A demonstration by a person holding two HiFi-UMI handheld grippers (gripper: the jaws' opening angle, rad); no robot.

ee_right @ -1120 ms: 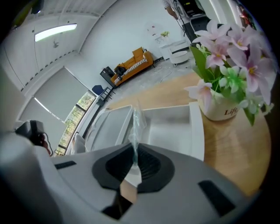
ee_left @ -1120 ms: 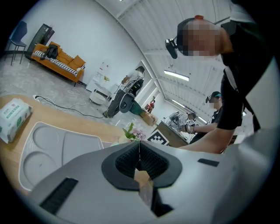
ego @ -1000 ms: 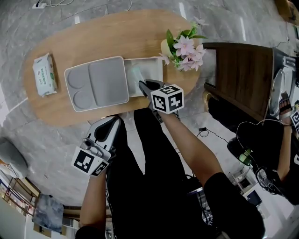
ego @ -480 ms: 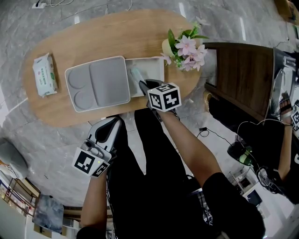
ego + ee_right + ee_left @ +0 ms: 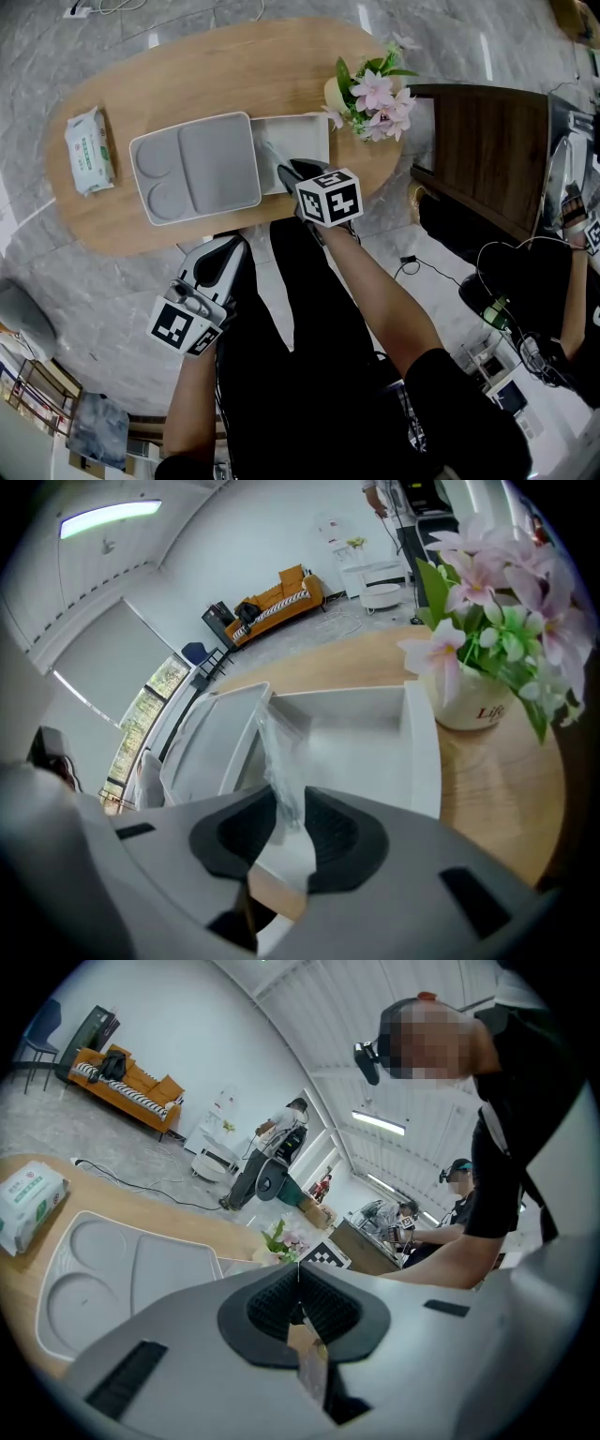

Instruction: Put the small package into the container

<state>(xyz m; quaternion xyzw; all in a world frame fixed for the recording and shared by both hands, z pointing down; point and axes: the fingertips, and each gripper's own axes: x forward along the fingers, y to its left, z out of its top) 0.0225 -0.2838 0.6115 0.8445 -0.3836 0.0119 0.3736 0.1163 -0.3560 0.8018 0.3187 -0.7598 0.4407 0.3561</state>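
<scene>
Right gripper view: small package [image 5: 279, 761], a clear, crinkled plastic sachet, thin and flat, contents not discernible. It stands on edge between the fingers of the right gripper [image 5: 289, 806], whose jaws are opening, and the pads appear clear of the film. Location: over the near end of the white container [image 5: 424, 761], lower end hidden by the fingers; a grey divided tray [image 5: 192, 167] lies just beside on the table [image 5: 187, 66]. Handling, judged: very light, limp, slippery, and liable to cling or flop rather than drop cleanly. It is best pinched along an edge seam, not mid-body. Left gripper [image 5: 299, 1271]: fingers together, nothing between them, held back from the table.
</scene>
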